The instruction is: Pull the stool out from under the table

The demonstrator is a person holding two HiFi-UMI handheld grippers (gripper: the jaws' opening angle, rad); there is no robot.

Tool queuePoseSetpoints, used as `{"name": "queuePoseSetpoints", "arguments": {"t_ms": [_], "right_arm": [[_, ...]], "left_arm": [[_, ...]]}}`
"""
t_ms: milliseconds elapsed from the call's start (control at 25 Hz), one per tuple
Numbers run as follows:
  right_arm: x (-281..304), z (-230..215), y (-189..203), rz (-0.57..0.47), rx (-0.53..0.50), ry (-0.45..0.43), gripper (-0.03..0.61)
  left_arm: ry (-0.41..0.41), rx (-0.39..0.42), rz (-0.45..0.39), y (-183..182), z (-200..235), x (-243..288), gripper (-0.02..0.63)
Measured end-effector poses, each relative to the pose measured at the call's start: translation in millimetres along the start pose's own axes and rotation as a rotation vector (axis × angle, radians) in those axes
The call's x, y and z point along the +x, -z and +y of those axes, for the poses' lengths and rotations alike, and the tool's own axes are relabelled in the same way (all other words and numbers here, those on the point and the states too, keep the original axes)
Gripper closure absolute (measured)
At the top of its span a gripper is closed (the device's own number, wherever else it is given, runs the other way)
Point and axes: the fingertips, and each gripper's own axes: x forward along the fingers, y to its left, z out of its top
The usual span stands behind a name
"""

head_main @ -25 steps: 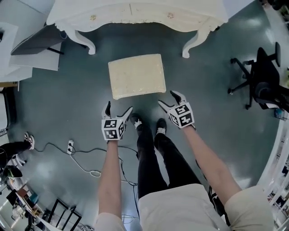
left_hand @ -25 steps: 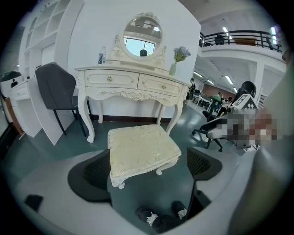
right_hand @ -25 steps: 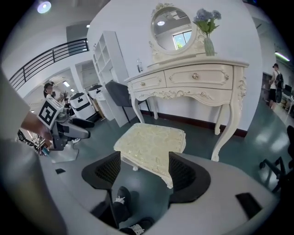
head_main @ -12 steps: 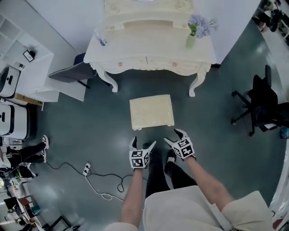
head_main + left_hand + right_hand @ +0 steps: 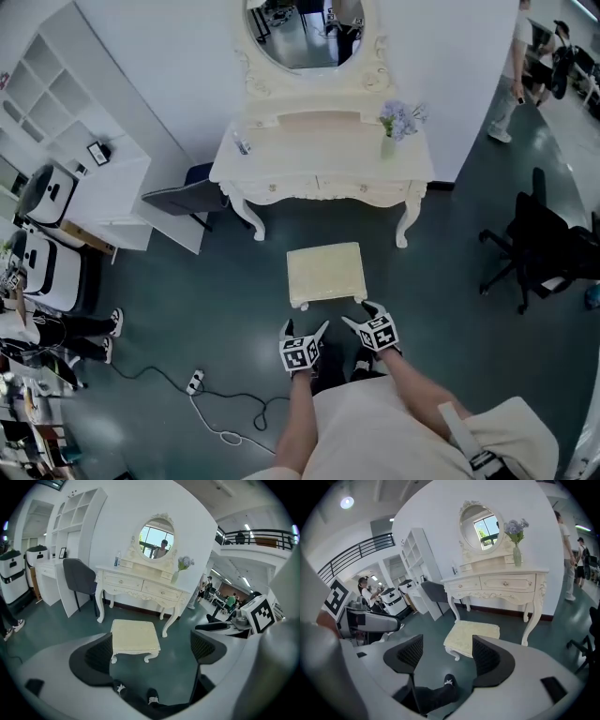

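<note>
Head view: camera has pulled back since earlier frames; whole table (image 5: 281,155), mirror (image 5: 305,33) and flower vase (image 5: 387,142) now in frame. Stool (image 5: 326,274) stands on floor, clear of table front. Left gripper (image 5: 306,326) and right gripper (image 5: 357,313) hover near stool's near edge.
Left gripper view: jaws spread, nothing between; stool beyond.
Right gripper view: jaws parted, empty; stool ahead, beside table leg.
</note>
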Motion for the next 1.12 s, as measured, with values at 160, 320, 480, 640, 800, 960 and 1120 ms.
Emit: {"name": "queuePoseSetpoints", "arguments": {"t_ms": [160,320,480,640,800,960,1120], "right_arm": [[-11,12,-13,-0.025,-0.043,-0.018,0.233],[-15,10,-9,-0.004,-0.026,-0.060,0.233],[-21,1,-16,-0.005,-0.055,-0.048,0.233],[-20,6,-13,0.004,-0.096,-0.071,0.233],[-15,4,-10,0.021,-0.083,-0.084,0.233],[-15,4,-12,0.008,-0.066,-0.087,0.235],[-15,-2,-11,0.003,-0.036,-0.087,0.235]], "left_arm": [[-0.019,-0.022,-0.084,-19,0,-19,0.078],[-0.031,-0.023,-0.110,-22,10,-26,0.077],[-0.042,-0.052,-0.134,-25,18,-26,0.078],[-0.050,-0.061,-0.153,-25,20,-27,0.078],[-0.024,-0.045,-0.150,-26,13,-22,0.078],[-0.026,-0.020,-0.127,-25,12,-20,0.078],[-0.010,0.003,-0.127,-29,8,-15,0.080]]}}
